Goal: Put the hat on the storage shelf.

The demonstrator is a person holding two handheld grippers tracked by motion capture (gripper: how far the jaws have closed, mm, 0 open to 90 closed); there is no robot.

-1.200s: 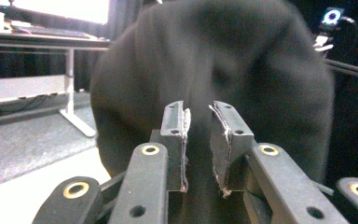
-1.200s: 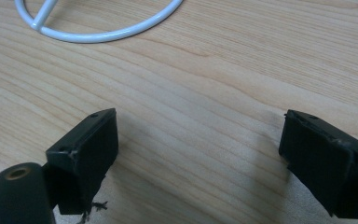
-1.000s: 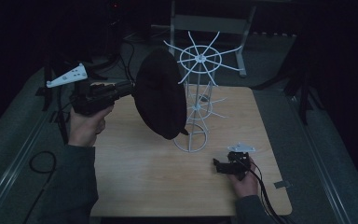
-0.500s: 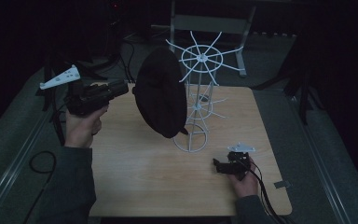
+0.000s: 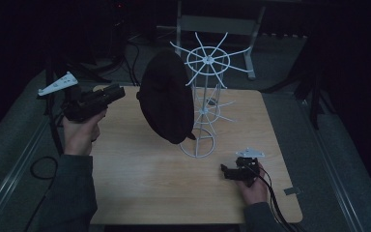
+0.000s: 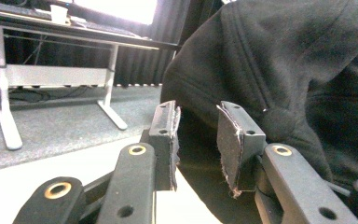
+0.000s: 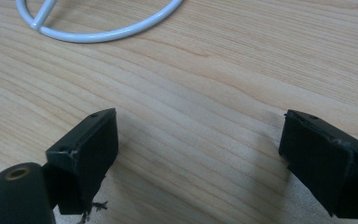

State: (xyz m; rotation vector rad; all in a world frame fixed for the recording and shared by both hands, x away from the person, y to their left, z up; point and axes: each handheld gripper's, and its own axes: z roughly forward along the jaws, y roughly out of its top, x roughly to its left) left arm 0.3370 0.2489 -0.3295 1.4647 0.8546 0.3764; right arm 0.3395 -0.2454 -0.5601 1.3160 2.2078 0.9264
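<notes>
**Black cap on wire rack – item record**

High view: we log a black cap [image 5: 166,99] hung on a white wire rack [image 5: 207,104], centre-rear of the wood table [image 5: 140,179]; bare board in front. L gripper [image 5: 113,93] just beside the cap, apart from it.

Left gripper view: jaws just been opening, narrow gap w/ nothing in it; soft cloth cap [image 6: 279,70] close behind.

Right gripper view: R gripper [image 7: 198,154] spread wide over grained wood, rack's base ring [image 7: 102,28] near.

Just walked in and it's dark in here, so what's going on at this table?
A person works with two handheld grippers. A black cap hangs on a white wire rack. The left gripper sits beside the cap, jaws just opening, nothing between them. The right gripper rests open on the wooden table near the rack's base.
</notes>
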